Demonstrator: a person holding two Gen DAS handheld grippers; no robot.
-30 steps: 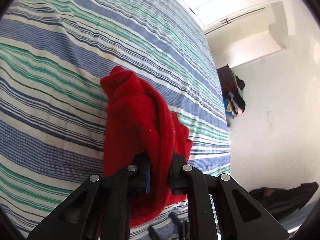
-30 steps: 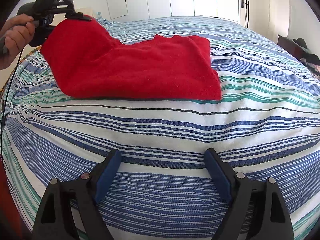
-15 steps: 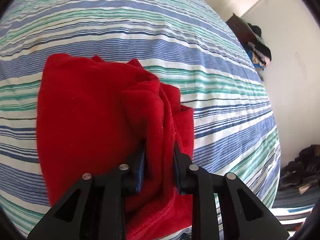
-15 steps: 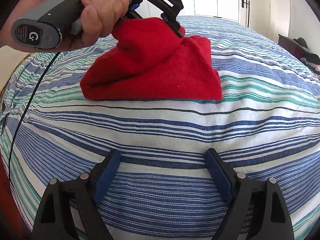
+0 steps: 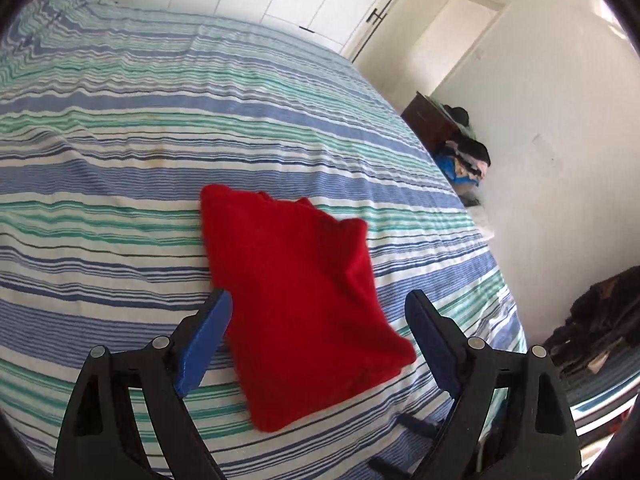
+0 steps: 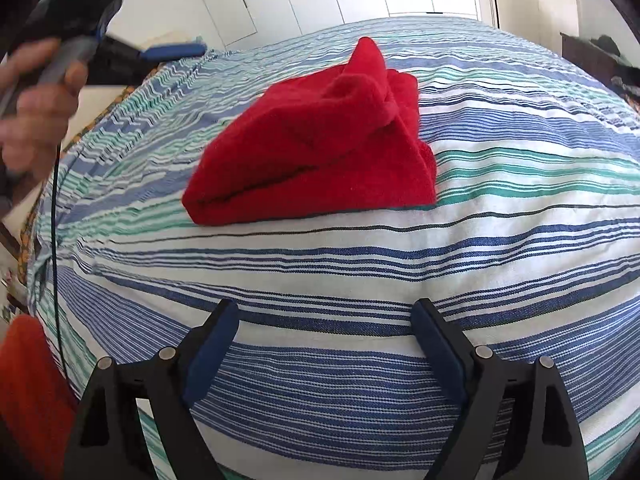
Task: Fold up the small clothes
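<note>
While its jaws are opening, the left gripper point(image 5: 318, 322) hangs over one folded red garment point(image 5: 300, 300) without touching it; nothing is pinched between its blue pads point(image 5: 204, 338). One right gripper point(image 6: 324, 346) sits nearer, spread wide and empty above bare striped bedspread point(image 6: 500, 240). From that side the garment lies farther off, one corner poking up. At far left, a blurred hand point(image 6: 34, 92) holds the left gripper's handle.
</note>
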